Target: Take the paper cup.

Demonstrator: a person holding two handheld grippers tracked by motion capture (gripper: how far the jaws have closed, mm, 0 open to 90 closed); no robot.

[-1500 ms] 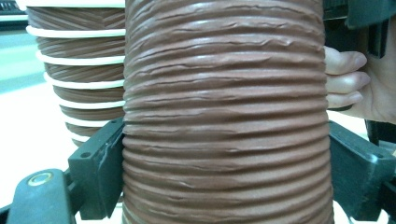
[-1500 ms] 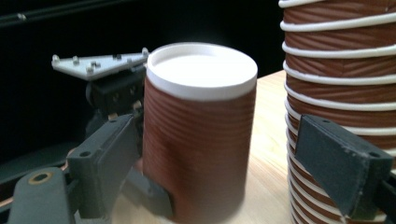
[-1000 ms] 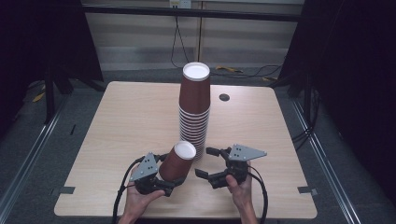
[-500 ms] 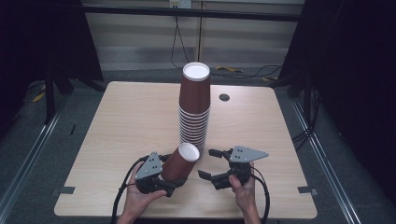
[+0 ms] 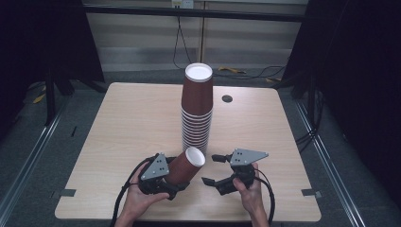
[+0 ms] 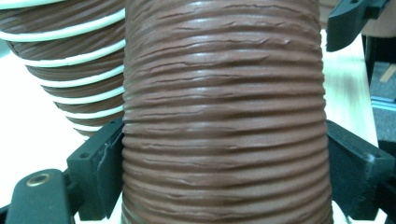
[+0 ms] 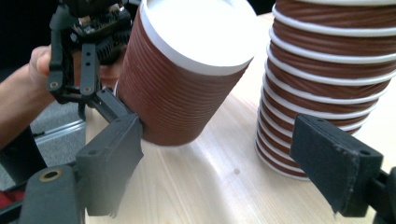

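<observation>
- The worktop (image 5: 118, 123) is pale wood and takes up the middle of the high view; a small dark disc (image 5: 227, 98) lies toward its upper right.
- The stack of cups (image 5: 196, 111) stands upright at the centre of the worktop, ribbed brown paper with white rims nested one over another. It is probably light and easy to topple with a sideways nudge.
- The single cup (image 5: 185, 165) sits lower centre in the high view, just in front of the stack, tilted with its white-capped end (image 7: 198, 32) pointing up and right. Its corrugated wall (image 6: 224, 116) gives good friction, but it is thin paper and likely crushes under a hard squeeze; mid-body across the ribs looks like the safest hold.
- The left tool (image 5: 163, 182) pinches that cup across its lower body, one jaw on each side.
- The right tool (image 5: 211, 169) hovers at lower right, jaws spread and holding nothing, close beside the cup's capped end.
</observation>
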